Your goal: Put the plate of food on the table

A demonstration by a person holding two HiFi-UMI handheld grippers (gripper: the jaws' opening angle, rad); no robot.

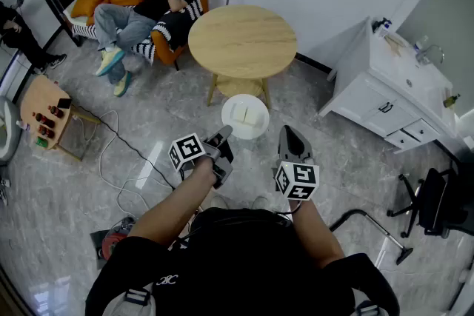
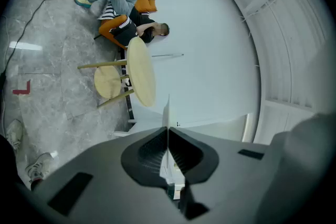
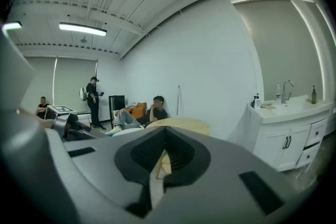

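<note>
The left gripper (image 1: 222, 134) is clenched on the near rim of the white plate (image 1: 245, 117), which shows in the left gripper view as a thin white edge (image 2: 168, 113) pinched between the jaws. The plate, carrying pale squares of food (image 1: 246, 115), hangs over the floor just in front of the round wooden table (image 1: 243, 41), not on it. The right gripper (image 1: 289, 135) sits just beside the plate's right side, its jaws pressed together on nothing.
</note>
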